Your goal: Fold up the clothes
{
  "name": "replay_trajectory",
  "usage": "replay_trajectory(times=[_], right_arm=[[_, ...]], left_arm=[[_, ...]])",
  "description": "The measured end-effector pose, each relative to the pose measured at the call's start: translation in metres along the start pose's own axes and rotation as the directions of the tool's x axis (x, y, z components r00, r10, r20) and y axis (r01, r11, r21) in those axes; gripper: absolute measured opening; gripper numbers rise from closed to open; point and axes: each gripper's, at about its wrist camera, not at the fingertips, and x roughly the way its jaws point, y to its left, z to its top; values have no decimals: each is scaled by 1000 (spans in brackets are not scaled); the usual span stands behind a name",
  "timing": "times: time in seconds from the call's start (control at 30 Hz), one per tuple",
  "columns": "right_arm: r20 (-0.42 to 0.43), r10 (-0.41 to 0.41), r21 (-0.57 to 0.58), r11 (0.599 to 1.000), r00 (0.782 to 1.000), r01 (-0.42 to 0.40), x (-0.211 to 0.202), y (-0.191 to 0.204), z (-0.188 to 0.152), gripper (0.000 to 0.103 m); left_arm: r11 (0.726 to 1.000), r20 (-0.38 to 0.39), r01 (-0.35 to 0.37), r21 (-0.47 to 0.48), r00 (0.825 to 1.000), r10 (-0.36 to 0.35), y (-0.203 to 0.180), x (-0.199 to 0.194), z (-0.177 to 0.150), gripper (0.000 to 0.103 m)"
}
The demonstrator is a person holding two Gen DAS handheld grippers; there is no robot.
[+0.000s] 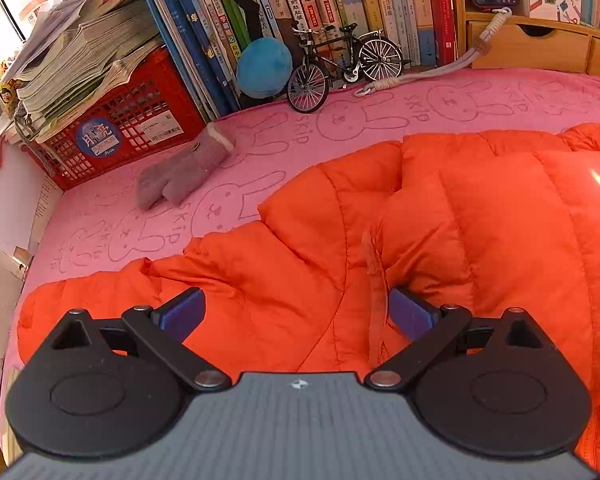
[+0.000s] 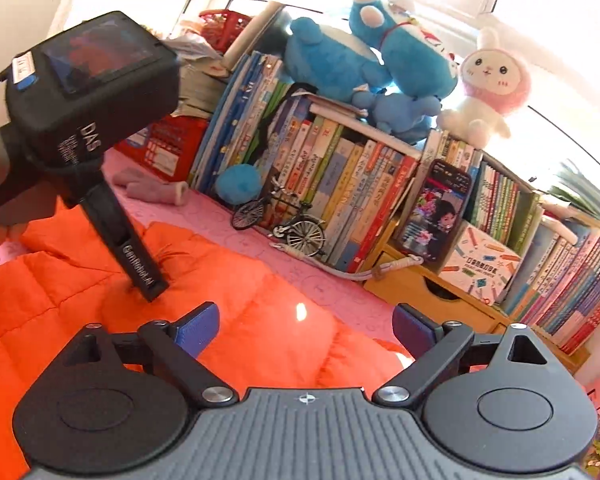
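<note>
both grippers hang wide open over the orange jacket

the jacket (image 1: pixel 380 220) lies puffy and rumpled on the pink cloth (image 1: pixel 140 208). it spreads from side to side, in front of the books (image 1: pixel 340 8).

the left gripper (image 1: pixel 296 312) is right over the jacket, closer than the other one. its jaws are spread wide. they hold nothing. a seam flap of the jacket runs up beside its right finger. in the right view its tip seems to press into the jacket, but i cannot be sure.

the right gripper (image 2: pixel 306 326) is over the jacket's right edge, where it meets the cloth. its jaws are spread wide too, and hold nothing.

how far the folding has got, the rumpled jacket does not tell.
</note>
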Motion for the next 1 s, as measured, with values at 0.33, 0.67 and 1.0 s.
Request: replay_trajectory(times=[0.33,0.67,1.0], right_arm=[[-29,-15,-125,992,999,12,57,8,-10,101],[-41,33,-114,993,999,-38,60,11,-23,103],[-99,-59,-124,991,993,46,57,-11,-59,103]], left_arm=[[996,60,-45,-81,997,50,7,-18,6,96],[982,137,-182,53,975,173,-32,9,14,99],[975,97,-213,62,974,206,-37,37,-9,103]])
